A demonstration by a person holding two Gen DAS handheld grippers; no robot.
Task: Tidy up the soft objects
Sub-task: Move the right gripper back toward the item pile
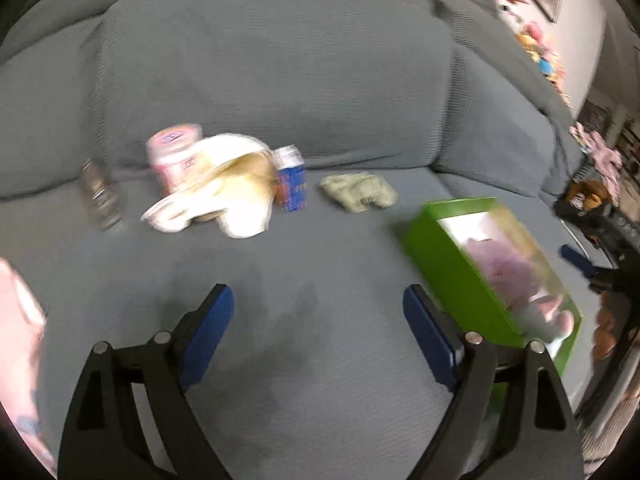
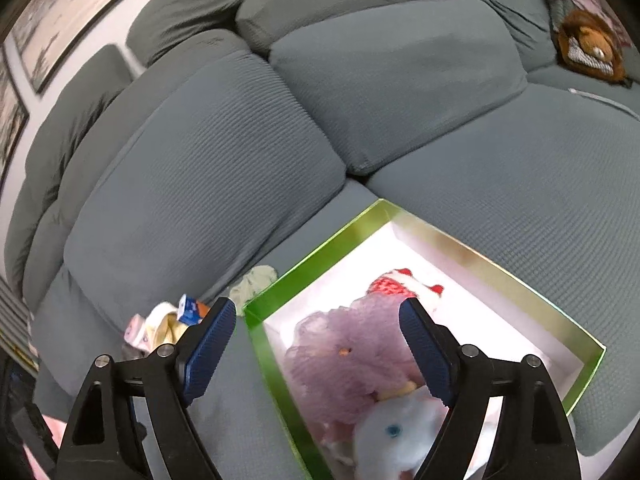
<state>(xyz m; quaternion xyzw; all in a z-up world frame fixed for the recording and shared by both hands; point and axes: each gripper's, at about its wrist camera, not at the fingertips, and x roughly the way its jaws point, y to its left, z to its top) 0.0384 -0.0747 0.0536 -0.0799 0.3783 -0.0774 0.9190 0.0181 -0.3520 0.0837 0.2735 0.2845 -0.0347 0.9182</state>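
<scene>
A green box with a white inside sits on the grey sofa seat; it also shows in the right wrist view. It holds a purple mesh puff, a white plush toy and a red-and-white soft thing. On the seat lie a cream cloth and a pale green cloth. My left gripper is open and empty over the seat, left of the box. My right gripper is open and empty above the box's left rim.
A pink-labelled jar, a blue can and a clear glass jar stand by the cream cloth. Sofa back cushions rise behind. A brown lion plush lies at the far right of the sofa.
</scene>
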